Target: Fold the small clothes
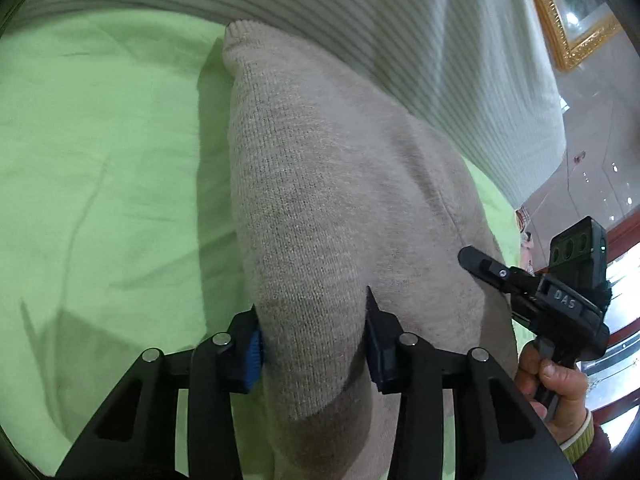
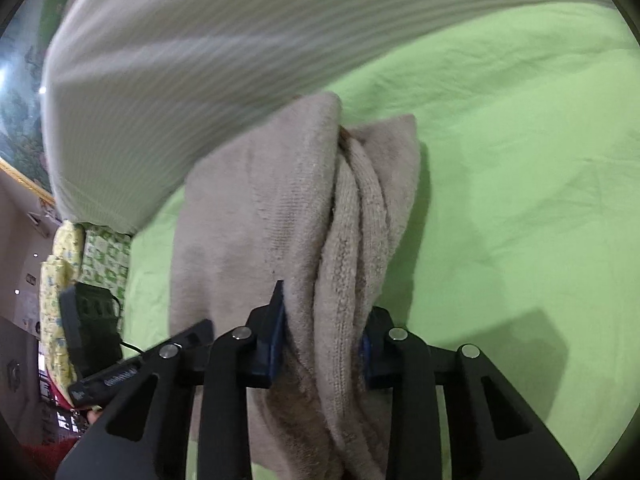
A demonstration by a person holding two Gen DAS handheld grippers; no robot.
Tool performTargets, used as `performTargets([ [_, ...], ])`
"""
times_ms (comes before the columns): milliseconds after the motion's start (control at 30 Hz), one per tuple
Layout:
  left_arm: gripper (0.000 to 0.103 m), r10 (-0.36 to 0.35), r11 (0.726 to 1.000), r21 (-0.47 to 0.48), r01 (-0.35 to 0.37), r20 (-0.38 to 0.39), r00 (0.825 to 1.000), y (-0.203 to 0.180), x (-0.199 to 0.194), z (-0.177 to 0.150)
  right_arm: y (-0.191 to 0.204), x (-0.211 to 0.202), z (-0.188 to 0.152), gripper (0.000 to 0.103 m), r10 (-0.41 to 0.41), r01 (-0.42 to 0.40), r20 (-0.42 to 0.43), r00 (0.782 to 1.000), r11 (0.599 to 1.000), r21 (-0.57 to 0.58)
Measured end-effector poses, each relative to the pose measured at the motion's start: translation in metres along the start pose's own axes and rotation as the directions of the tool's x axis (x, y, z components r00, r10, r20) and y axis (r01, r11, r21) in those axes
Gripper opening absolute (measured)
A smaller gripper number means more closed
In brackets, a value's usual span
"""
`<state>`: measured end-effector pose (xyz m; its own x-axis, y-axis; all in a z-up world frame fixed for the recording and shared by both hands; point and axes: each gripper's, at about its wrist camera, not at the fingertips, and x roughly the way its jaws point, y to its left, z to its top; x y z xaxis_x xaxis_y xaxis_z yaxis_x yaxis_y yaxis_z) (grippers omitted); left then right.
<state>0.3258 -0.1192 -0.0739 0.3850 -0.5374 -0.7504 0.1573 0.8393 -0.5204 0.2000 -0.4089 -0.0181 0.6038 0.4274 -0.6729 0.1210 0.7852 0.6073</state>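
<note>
- Step in hand, judged: beige knit garment [image 1: 340, 200] is held up off the green bed sheet [image 1: 100, 160] by both tongs, ready to be laid down or folded over.
- Left tongs [image 1: 314, 344] are clamped on the garment; cloth is bunched between the blue pads and hangs ahead of the fingers.
- Right tongs [image 2: 324, 340] are clamped on a thicker, twisted bundle of the same garment; several layers are pinched.
- To be done well: both grips should be kept level and the cloth pulled taut between them, so creases are shed before lowering; the twisted edge at the right tongs should be straightened first.
- Garment lies between and ahead of both tongs, its far end close to the sheet; contact cannot be told.
- White striped cloth [image 1: 360, 20] sits beyond the garment, partly over it.
- Right tongs are seen just right of the left tongs, held by a hand [image 1: 556, 380].
</note>
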Motion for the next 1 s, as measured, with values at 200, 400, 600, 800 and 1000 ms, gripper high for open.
performTargets([
  [200, 0.040, 0.010, 1.000, 0.005, -0.010, 0.060, 0.998, 0.015, -0.067, -0.016, 0.043, -0.010, -0.023, 0.029, 0.079, -0.079, 0.009, 0.997, 0.995, -0.064],
  [400, 0.040, 0.069, 0.998, 0.008, -0.070, 0.091, 0.993, 0.038, -0.128, -0.039, 0.089, 0.011, -0.054, 0.029, 0.174, -0.177, -0.035, 0.984, 0.980, -0.093],
  [600, 0.040, 0.105, 0.994, -0.002, -0.106, 0.078, 0.991, 0.068, -0.151, -0.064, 0.104, 0.037, -0.082, 0.029, 0.202, -0.212, -0.099, 0.974, 0.973, -0.095],
  [800, 0.042, 0.137, 0.990, 0.029, -0.138, 0.040, 0.990, 0.083, -0.125, -0.078, 0.098, 0.065, -0.096, 0.029, 0.128, -0.152, -0.162, 0.978, 0.977, -0.147],
  [1000, 0.053, 0.136, 0.991, 0.008, -0.136, 0.031, 0.990, 0.086, -0.119, -0.080, 0.083, 0.076, -0.098, 0.045, 0.095, -0.120, -0.186, 0.978, 0.985, -0.126],
])
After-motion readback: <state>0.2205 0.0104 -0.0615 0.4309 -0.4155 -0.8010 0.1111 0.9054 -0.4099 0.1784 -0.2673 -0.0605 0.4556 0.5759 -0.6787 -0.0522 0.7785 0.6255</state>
